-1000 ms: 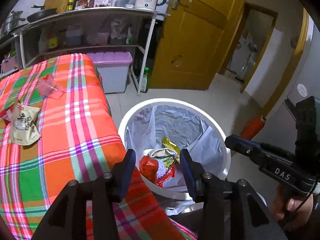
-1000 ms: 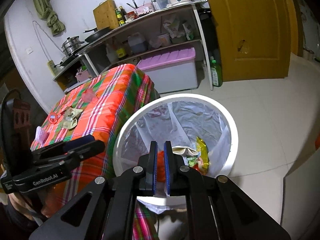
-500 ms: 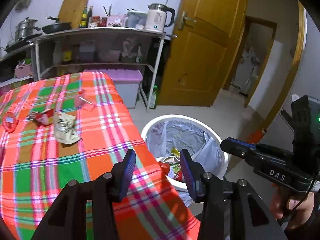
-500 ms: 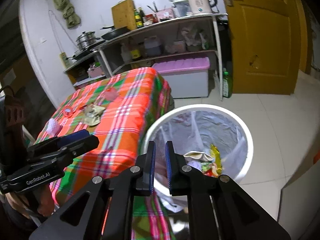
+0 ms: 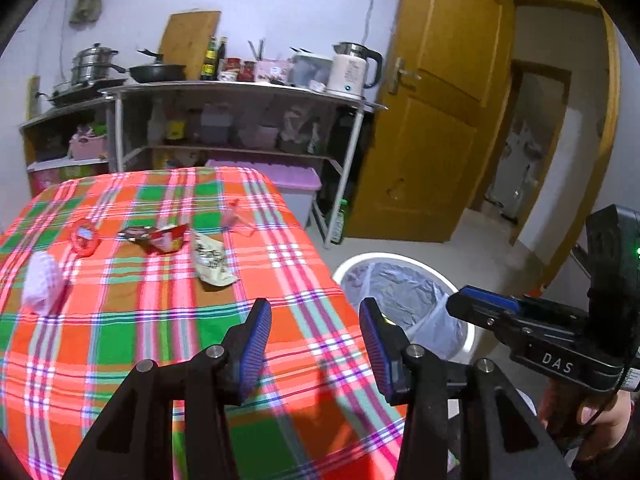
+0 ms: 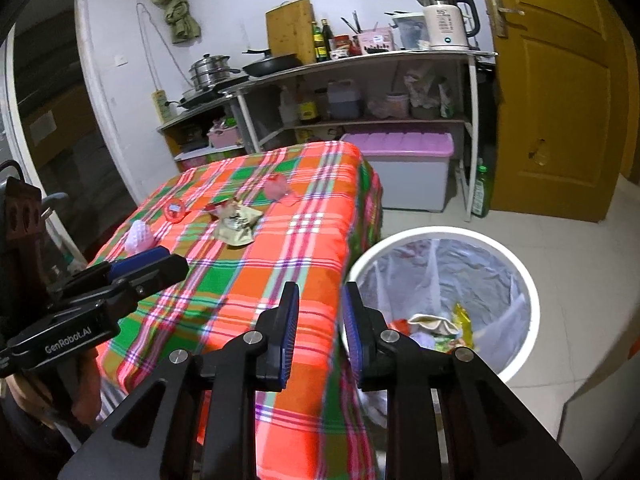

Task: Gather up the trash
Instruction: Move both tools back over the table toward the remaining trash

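Note:
A white bin (image 6: 524, 284) with a grey liner stands on the floor right of the table and holds wrappers; it also shows in the left wrist view (image 5: 464, 328). On the plaid tablecloth (image 5: 120, 344) lie a beige snack bag (image 5: 210, 262), a red wrapper (image 5: 160, 237), a red round lid (image 5: 85, 237), a white foam net (image 5: 40, 288) and a pink clear wrapper (image 5: 236, 218). My left gripper (image 5: 315, 344) is open and empty above the table's near right part. My right gripper (image 6: 318, 330) is open and empty over the table edge beside the bin.
A metal shelf (image 6: 360, 60) with a kettle, pans and bottles stands behind the table. A lilac-lidded box (image 6: 400, 168) sits under it. A yellow door (image 6: 560, 92) is at the right. Tiled floor surrounds the bin.
Both grippers have risen and swung left from over the bin toward the table. The right gripper's jaws, shut a second ago, now stand apart. The left stayed open.

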Demonstrator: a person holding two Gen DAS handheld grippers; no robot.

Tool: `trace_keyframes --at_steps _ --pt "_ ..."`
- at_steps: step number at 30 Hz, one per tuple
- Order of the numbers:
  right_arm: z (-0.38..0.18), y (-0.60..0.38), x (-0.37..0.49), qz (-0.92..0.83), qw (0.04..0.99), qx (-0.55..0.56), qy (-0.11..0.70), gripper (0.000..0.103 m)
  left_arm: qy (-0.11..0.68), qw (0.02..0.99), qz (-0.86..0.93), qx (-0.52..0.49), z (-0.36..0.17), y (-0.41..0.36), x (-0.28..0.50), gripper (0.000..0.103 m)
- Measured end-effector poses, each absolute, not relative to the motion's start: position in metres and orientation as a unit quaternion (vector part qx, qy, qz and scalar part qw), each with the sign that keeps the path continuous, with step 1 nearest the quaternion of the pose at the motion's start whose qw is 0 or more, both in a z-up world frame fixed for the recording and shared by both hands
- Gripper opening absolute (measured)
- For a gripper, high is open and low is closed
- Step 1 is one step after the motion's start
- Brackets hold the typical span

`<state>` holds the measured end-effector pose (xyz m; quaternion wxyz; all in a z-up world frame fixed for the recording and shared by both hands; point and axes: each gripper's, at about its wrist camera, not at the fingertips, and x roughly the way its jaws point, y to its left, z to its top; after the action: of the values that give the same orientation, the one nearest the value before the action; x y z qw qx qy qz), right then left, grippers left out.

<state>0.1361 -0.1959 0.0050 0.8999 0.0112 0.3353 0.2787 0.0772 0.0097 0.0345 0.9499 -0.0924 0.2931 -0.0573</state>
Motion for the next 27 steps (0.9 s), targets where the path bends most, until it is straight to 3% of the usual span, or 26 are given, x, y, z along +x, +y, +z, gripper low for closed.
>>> trace_keyframes --at_steps 17,18,20,27 --pt "-0.004 -0.14 0.13 0.332 0.874 -0.024 0.353 0.024 0.299 0.946 0.017 -0.121 0.018 0.074 0.05 0.045" --pt "-0.004 -0.137 0.13 0.334 0.874 -0.025 0.353 0.025 0.299 0.946 0.021 -0.122 0.017 0.077 0.049 0.045" --pt "-0.004 -0.131 0.131 0.339 0.871 -0.026 0.354 0.039 0.299 0.945 0.031 -0.126 0.016 0.086 0.047 0.045" --pt "-0.006 -0.107 0.134 0.353 0.865 -0.037 0.354 0.04 0.297 0.944 0.06 -0.135 0.011 0.114 0.039 0.045"
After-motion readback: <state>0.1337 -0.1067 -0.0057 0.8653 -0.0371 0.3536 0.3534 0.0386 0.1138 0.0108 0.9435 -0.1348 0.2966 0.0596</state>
